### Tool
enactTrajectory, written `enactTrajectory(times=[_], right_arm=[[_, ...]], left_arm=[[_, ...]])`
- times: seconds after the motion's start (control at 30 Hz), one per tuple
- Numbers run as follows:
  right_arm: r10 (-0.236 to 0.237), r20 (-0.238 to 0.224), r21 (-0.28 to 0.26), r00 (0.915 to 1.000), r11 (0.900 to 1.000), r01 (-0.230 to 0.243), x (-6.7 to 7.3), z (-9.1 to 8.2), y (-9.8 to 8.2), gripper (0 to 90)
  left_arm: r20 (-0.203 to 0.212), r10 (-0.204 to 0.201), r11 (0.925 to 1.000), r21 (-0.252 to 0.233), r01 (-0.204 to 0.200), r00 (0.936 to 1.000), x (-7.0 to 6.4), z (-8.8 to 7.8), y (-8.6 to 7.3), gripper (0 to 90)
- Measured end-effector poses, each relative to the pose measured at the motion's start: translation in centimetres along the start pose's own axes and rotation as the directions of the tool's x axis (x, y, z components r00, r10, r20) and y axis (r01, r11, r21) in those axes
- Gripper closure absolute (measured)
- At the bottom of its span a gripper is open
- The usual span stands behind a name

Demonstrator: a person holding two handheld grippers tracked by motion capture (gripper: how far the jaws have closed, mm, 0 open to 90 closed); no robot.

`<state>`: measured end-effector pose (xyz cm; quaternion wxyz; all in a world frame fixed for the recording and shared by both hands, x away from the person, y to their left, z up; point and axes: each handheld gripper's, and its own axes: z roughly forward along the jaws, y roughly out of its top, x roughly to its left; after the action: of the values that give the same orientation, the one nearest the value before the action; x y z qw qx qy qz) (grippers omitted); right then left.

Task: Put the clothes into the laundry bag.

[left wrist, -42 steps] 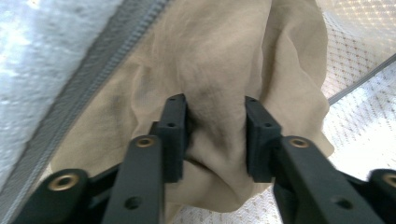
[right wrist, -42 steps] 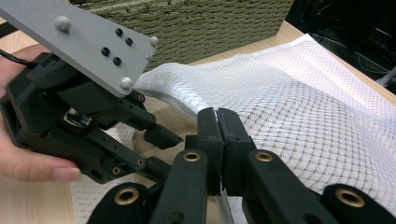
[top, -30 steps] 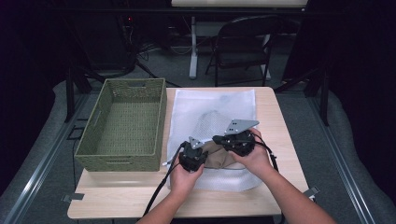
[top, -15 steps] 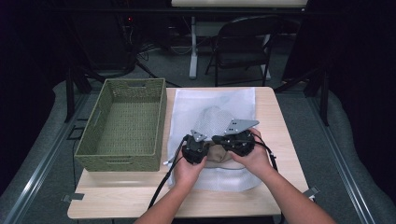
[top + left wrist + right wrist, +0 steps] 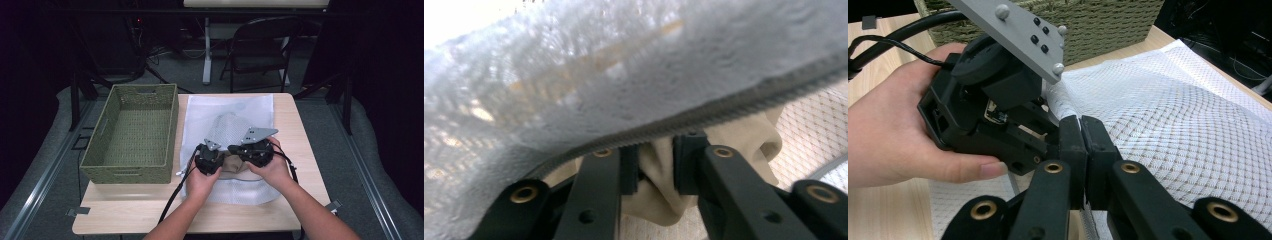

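Note:
A white mesh bag (image 5: 227,112) lies flat on the table, its zippered mouth (image 5: 744,107) toward the person. A beige cloth (image 5: 656,200) lies in that mouth. My left gripper (image 5: 656,167) reaches under the lifted mesh. Its jaws have just been opening, and a fold of the beige cloth still fills the gap between the pads. In the high view the left gripper (image 5: 224,164) sits close against the right gripper (image 5: 233,150). My right gripper (image 5: 1081,135) is shut on the bag's upper edge and holds the mouth up.
A woven green basket (image 5: 125,172) stands empty on the table's left side, beside the bag. Bare wood (image 5: 302,150) shows to the right of the bag and along the near edge. A folding chair (image 5: 260,45) stands beyond the table.
The left hand has edged a little away from the person, toward the right gripper and the bag's mouth. The right hand has stayed put.

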<state>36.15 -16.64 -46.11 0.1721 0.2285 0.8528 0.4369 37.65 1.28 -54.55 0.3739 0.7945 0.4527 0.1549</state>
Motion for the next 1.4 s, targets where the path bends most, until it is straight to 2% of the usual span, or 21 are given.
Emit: enactTrajectory(times=[0.1,0.2,0.4,0.5,0.73,0.97,1.2,1.4], right_arm=[[0.001,0.003,0.000,1.0000,1.000,-0.001,0.0,0.0,0.0,88.6],[-0.001,0.003,0.002,1.0000,1.000,0.001,0.0,-0.1,-0.1,88.6],[0.004,0.011,0.007,0.9999,1.000,-0.004,-0.1,-0.3,-0.4,88.6],[0.006,0.011,0.012,0.9999,1.000,-0.006,0.0,-0.3,-0.7,88.6],[0.012,0.008,0.014,0.9999,1.000,-0.012,0.1,-0.4,-1.2,88.6],[0.020,-0.005,0.028,0.9998,0.999,-0.020,0.4,-0.2,-1.9,88.6],[0.026,-0.010,0.046,0.9996,0.999,-0.026,0.7,0.3,-2.8,88.6],[0.030,-0.011,0.056,0.9995,0.998,-0.029,1.0,0.5,-3.4,88.5]], left_arm=[[0.019,-0.005,1.0000,0.001,0.005,0.9998,-0.1,-0.3,-0.1,67.5],[0.030,0.012,0.9999,-0.011,-0.012,0.9995,-0.3,-0.9,-0.3,61.5],[0.057,0.041,0.9992,0.004,-0.041,0.9975,-0.7,-2.2,-0.7,52.9],[0.075,0.068,0.9975,0.014,-0.069,0.9949,-0.8,-2.8,-0.9,52.8],[0.111,0.071,0.9964,0.039,-0.076,0.9913,-0.9,-4.0,-1.4,53.3],[0.109,0.098,0.9930,0.056,-0.104,0.9892,-0.5,-5.3,-2.2,53.2],[0.091,0.099,0.9921,0.068,-0.106,0.9909,0.4,-6.0,-3.0,52.9],[0.094,0.091,0.9922,0.077,-0.099,0.9914,1.1,-6.5,-3.6,52.2]])
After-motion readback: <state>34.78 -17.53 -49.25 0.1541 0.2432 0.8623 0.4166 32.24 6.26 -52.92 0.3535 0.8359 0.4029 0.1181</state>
